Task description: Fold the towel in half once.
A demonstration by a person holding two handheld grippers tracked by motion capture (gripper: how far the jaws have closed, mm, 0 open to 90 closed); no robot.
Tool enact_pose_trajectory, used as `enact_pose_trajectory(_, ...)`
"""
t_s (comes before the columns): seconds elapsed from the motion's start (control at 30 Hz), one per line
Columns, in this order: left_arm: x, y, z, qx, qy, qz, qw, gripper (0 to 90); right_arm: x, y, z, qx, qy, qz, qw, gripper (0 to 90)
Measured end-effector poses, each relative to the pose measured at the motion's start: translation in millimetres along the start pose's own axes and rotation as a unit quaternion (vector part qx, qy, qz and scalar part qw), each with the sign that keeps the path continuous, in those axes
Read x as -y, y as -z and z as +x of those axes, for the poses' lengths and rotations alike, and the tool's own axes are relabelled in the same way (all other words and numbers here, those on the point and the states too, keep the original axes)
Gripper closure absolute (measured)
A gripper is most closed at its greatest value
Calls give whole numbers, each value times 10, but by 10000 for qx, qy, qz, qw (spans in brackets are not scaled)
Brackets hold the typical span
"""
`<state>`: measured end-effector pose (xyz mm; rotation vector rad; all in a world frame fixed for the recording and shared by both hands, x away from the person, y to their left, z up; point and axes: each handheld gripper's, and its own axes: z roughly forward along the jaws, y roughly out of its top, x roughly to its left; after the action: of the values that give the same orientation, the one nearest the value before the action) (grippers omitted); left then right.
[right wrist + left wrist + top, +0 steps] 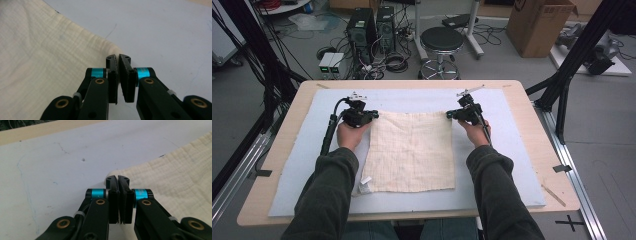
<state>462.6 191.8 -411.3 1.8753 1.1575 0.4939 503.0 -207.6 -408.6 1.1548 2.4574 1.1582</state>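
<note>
A cream waffle-weave cloth (412,150) lies spread flat on the pale blue mat (307,150). My left gripper (374,115) sits at the cloth's far left corner, and in the left gripper view its jaws (117,178) are pressed together on the corner of the cloth (175,177). My right gripper (450,115) is at the far right corner. In the right gripper view its jaws (118,57) meet at the tips on that corner of the cloth (50,55). Both grippers rest low on the mat.
The mat covers most of a wooden table (532,130). A small white label (364,183) sticks out at the cloth's near left corner. Beyond the table's far edge are a black stool (441,42), computer towers (362,27) and a cardboard box (539,22).
</note>
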Motion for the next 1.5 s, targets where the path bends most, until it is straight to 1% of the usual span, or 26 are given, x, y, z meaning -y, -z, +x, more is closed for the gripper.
enact_pose_trajectory(0.03,-11,30,6,16,-26,-22,10000,871,-8,17,7,-21,50,-41,10000,855)
enact_pose_trajectory(0.07,-18,55,9,44,-28,-76,10000,870,-21,47,21,-75,48,-141,9999,855)
enact_pose_trajectory(0.17,-21,143,13,84,-80,-162,9998,870,-29,70,42,-128,76,-208,9997,855)
enact_pose_trajectory(0.2,-9,168,12,81,-78,-213,9997,870,-32,86,52,-151,75,-212,9996,855)
enact_pose_trajectory(0.23,7,193,16,80,-81,-232,9997,870,-35,99,55,-170,126,-240,9995,855)
enact_pose_trajectory(0.27,28,215,17,76,-69,-269,9996,870,-36,113,66,-197,112,-262,9994,855)
enact_pose_trajectory(0.3,46,232,21,102,-48,-259,9996,870,-34,125,71,-207,148,-319,9992,855)
enact_pose_trajectory(0.33,55,247,19,118,-85,-201,9997,871,-28,138,80,-233,157,-340,9990,855)
enact_pose_trajectory(0.37,70,268,7,95,-127,-263,9995,871,-7,144,106,-286,168,-333,9989,855)
enact_pose_trajectory(0.43,89,302,-9,145,-94,-349,9992,871,17,157,134,-286,212,-335,9988,855)
enact_pose_trajectory(0.47,96,318,-18,147,-148,-334,9992,871,17,157,134,-286,212,-335,9988,855)
enact_pose_trajectory(0.5,104,332,-29,158,-161,-362,9991,870,29,179,159,-323,222,-401,9984,855)
enact_pose_trajectory(0.53,111,350,-37,183,-189,-374,9990,870,29,179,159,-323,222,-401,9984,855)
enact_pose_trajectory(0.57,118,368,-50,194,-215,-389,9988,871,22,205,188,-357,331,-474,9977,855)
enact_pose_trajectory(0.6,126,384,-62,202,-246,-404,9987,871,22,205,188,-357,331,-474,9977,855)
enact_pose_trajectory(0.67,139,416,-77,222,-295,-444,9983,870,7,253,241,-400,373,-508,9972,855)
enact_pose_trajectory(0.73,145,451,-90,240,-330,-464,9981,870,6,272,249,-403,393,-516,9971,855)
enact_pose_trajectory(0.77,151,470,-97,231,-346,-487,9979,870,5,289,248,-394,448,-548,9967,855)
enact_pose_trajectory(0.8,155,483,-101,228,-354,-494,9979,870,9,316,255,-418,421,-534,9968,855)
enact_pose_trajectory(0.9,163,525,-111,243,-406,-481,9977,870,41,410,270,-457,428,-617,9961,855)
enact_pose_trajectory(1.07,163,575,-159,308,-514,-510,9969,870,79,473,290,-476,428,-653,9958,855)
enact_pose_trajectory(1.17,162,599,-184,290,-589,-507,9966,870,101,497,304,-523,436,-666,9955,855)
enact_pose_trajectory(1.23,169,617,-191,291,-597,-514,9965,870,120,509,314,-562,437,-722,9948,855)
enact_pose_trajectory(1.3,178,640,-189,300,-604,-507,9964,870,134,518,321,-592,428,-688,9950,855)
enact_pose_trajectory(1.4,195,669,-191,299,-602,-543,9963,870,133,539,345,-617,440,-725,9945,855)
enact_pose_trajectory(1.5,206,704,-188,287,-614,-565,9961,870,125,543,377,-636,520,-718,9940,855)
